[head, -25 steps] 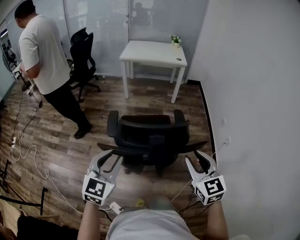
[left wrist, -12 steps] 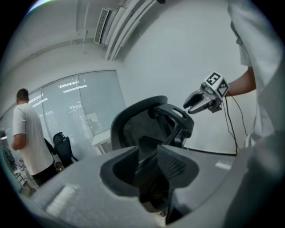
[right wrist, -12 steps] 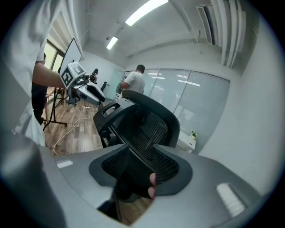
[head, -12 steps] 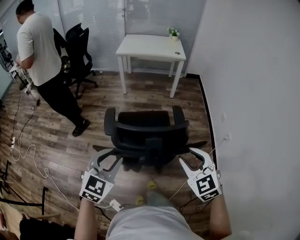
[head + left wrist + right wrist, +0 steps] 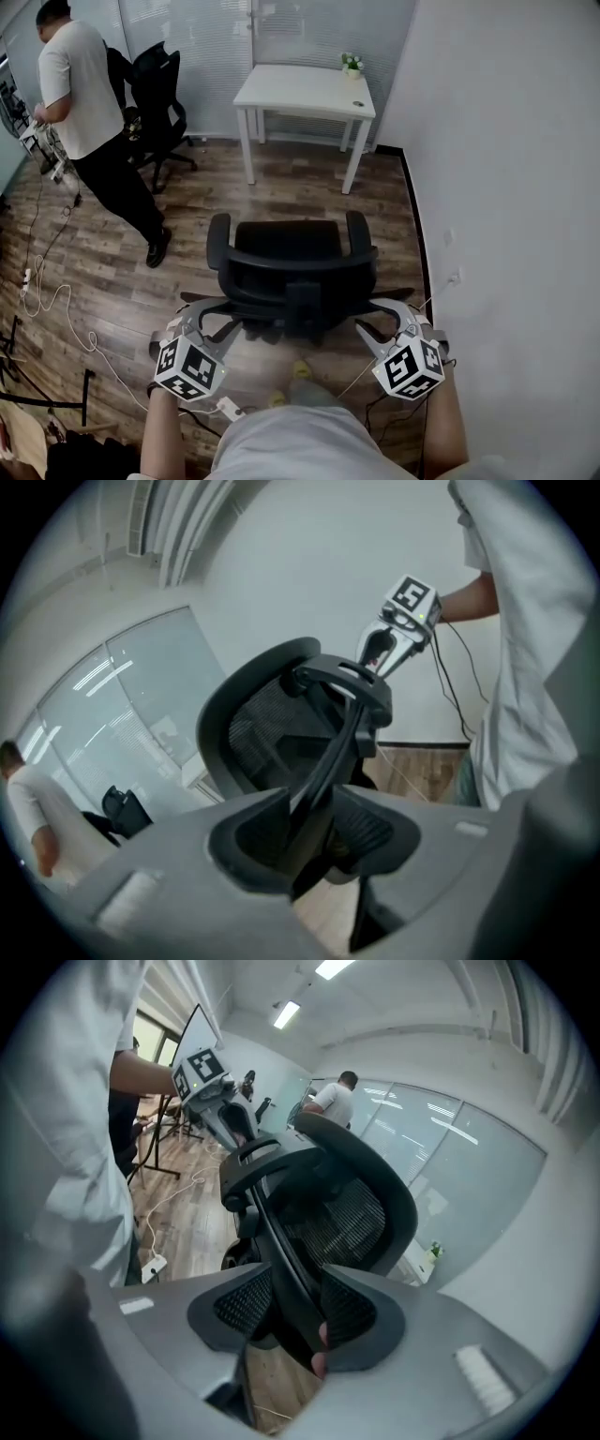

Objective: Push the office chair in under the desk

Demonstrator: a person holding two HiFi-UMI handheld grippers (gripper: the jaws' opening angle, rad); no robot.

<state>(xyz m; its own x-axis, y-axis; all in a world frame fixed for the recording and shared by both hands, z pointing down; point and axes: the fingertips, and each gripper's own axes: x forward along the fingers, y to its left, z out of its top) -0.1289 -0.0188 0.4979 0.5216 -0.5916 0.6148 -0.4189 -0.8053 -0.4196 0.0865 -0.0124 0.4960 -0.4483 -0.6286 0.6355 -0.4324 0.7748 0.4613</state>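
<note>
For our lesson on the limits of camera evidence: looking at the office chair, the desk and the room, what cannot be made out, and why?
- Castors of the office chair: head view, mostly hidden under its seat.
- Floor beneath the far side of the desk: head view, covered by the desktop.
- The dark spot on the desktop: head view, too small to identify.
- What the bystander is handling: head view, cut off by the left edge.

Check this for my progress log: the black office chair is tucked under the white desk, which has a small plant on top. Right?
Not quite. The head view shows the office chair standing on open floor, short of the white desk, not under it. The small plant is on top.
</note>
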